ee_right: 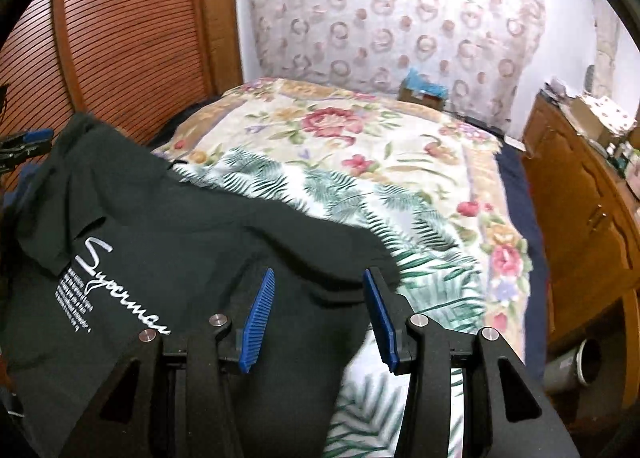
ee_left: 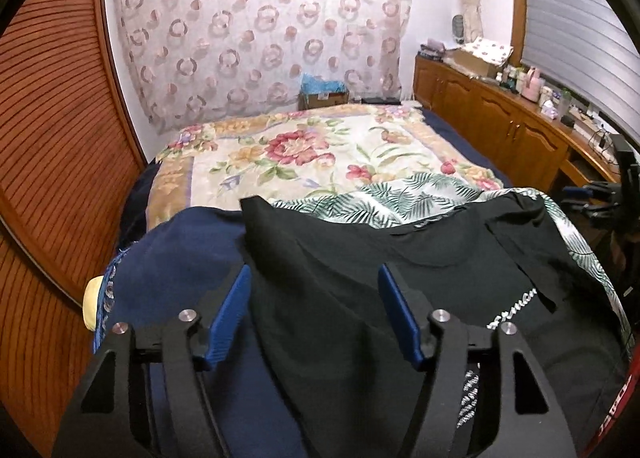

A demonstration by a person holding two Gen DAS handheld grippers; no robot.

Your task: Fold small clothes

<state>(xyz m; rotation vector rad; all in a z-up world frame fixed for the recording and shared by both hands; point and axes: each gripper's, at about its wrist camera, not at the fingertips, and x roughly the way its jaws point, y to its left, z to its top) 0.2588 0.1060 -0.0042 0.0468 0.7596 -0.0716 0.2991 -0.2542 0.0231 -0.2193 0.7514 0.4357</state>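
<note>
A black T-shirt [ee_left: 400,278] with white script lettering [ee_right: 120,286] lies spread over the near end of a bed. My left gripper [ee_left: 314,282] hovers over the shirt's left side. Its blue pads [ee_left: 236,298] stand apart, with loose black fabric lying between and below them, not pinched. My right gripper [ee_right: 318,286] sits over the black T-shirt [ee_right: 180,238] at its right edge. Its pads [ee_right: 260,310] are also apart, with the fabric edge running between them, and neither presses on the cloth. The other gripper shows at the far left edge [ee_right: 24,142].
A palm-leaf print cloth [ee_right: 320,194] lies under the shirt on a floral blanket [ee_left: 300,150], with a navy sheet [ee_left: 180,250] at the left. A louvred wooden door [ee_left: 52,138] stands on the left and a cluttered wooden cabinet [ee_left: 500,118] on the right. A grey cylinder [ee_right: 576,366] lies on the floor.
</note>
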